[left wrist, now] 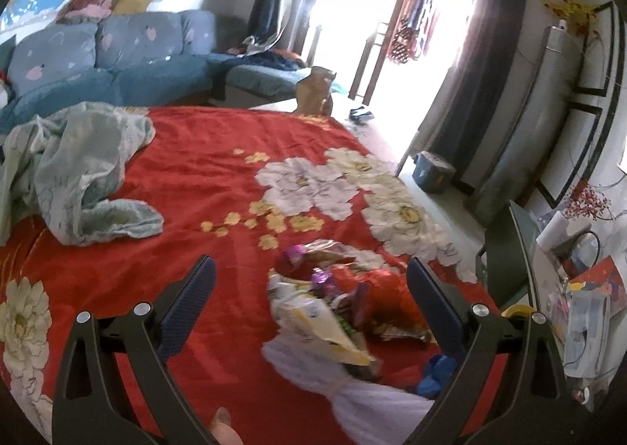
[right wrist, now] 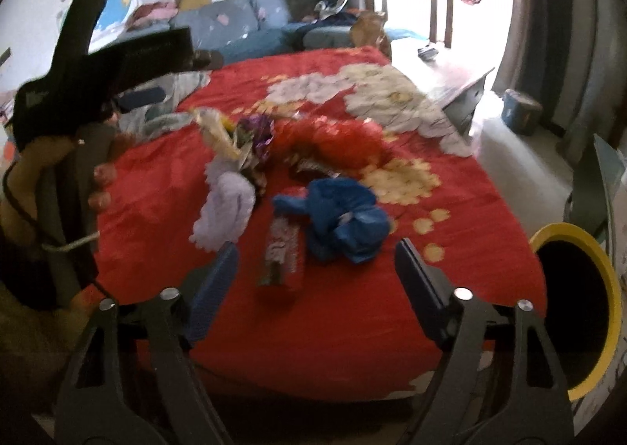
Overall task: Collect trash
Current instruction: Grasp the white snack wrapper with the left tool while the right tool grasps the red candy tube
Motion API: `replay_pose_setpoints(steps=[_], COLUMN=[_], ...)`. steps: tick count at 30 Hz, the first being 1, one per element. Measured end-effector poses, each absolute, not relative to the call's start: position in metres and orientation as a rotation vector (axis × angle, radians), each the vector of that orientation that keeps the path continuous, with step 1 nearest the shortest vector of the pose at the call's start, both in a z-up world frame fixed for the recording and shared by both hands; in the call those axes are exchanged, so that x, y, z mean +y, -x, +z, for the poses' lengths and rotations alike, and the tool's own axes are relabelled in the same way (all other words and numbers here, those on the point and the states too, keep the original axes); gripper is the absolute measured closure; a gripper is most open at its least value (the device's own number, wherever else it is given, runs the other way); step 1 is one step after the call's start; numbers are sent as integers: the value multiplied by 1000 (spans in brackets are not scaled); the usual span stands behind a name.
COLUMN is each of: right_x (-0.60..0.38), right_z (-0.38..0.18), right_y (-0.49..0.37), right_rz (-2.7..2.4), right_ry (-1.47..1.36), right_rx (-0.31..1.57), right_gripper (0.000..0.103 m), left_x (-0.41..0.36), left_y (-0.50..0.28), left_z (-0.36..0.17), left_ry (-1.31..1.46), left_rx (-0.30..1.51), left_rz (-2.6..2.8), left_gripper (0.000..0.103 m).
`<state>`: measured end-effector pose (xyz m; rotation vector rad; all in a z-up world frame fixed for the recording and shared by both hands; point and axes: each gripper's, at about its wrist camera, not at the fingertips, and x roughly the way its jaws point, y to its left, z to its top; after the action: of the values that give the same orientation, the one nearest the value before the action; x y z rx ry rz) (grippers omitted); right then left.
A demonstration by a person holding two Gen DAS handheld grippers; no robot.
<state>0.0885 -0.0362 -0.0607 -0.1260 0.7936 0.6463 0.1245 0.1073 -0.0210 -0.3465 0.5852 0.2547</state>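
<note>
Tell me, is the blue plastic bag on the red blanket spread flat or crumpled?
Crumpled. The blue plastic bag lies bunched in folds and lumps on the red blanket, beside a snack wrapper.

Daylight enters through the glass doors [left wrist: 392, 13] at the far end and overexposes them to plain white (glare bleeds onto the adjacent curtains [left wrist: 482, 53]). Both fisheye views bend lines and darken at the corners. The right wrist view is motion-blurred throughout.
</note>
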Motion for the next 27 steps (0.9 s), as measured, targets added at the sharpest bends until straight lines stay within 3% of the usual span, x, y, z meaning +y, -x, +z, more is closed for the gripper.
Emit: replay_pose_setpoints(steps=[7,13,19,21,27], right_x=[-16,-3,3,3,-4], right_z=[-84,-100,-107,-107,-101], right_y=[-97,-103,-106,-106,-106], right_rz=[682,696,691,684,712], right_ry=[123,121,117,115,85], right_rx=[908,965,963,956,942], right_gripper=[48,55,56,76,78], left_x=[117,119,118,118,115], left_y=[-124,-131,-135,-135,-137], left_z=[-40,-63,-73,-75,-73], left_ry=[359,450,492,497,488], left_rx=[654,733,748,750,749], left_rz=[224,158,141,138,117], left_gripper=[12,37,46,53,68])
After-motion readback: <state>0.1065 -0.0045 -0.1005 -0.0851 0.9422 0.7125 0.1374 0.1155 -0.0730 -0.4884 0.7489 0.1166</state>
